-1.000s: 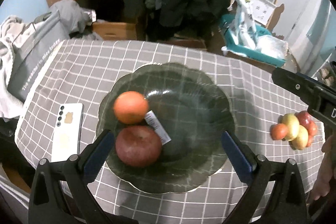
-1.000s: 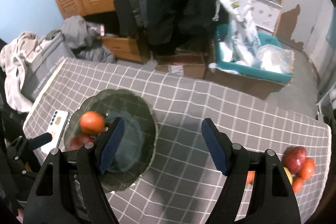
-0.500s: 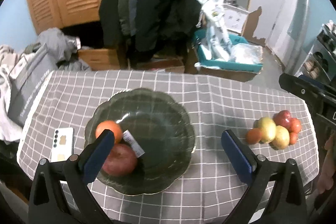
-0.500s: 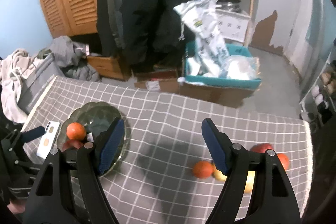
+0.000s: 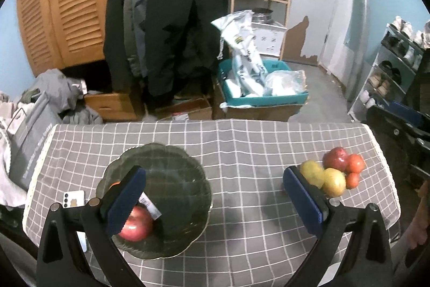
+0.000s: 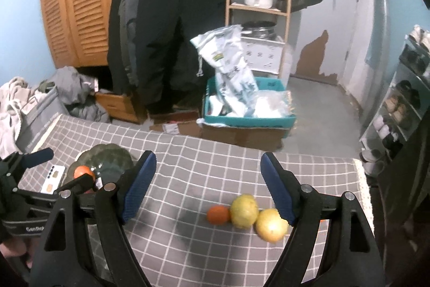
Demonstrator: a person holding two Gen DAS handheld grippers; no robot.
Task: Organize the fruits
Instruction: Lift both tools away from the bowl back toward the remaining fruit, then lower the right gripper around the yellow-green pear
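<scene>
A dark green glass plate (image 5: 185, 174) lies on the left of the checked tablecloth and holds a red apple (image 5: 135, 226) and an orange (image 6: 83, 172), the orange mostly hidden behind a finger in the left wrist view. A cluster of fruit lies at the right: two yellow ones (image 5: 333, 180) (image 6: 244, 210), a red apple (image 5: 334, 158), small orange ones (image 6: 218, 214). My left gripper (image 5: 215, 199) hangs open and empty above the table between plate and cluster. My right gripper (image 6: 208, 187) is opening above the cluster, nothing between its fingers.
A white phone (image 5: 74, 199) lies left of the plate. The tablecloth's far edge (image 5: 215, 123) drops to a floor with a teal crate (image 5: 262, 96), cardboard boxes, hanging coats and a wooden shelf. Grey bags and clothes pile at the left.
Both grippers have risen and drawn back from the plate, so the whole table shows. The right gripper has swung right, over the fruit cluster, and its fingers have spread wider.
</scene>
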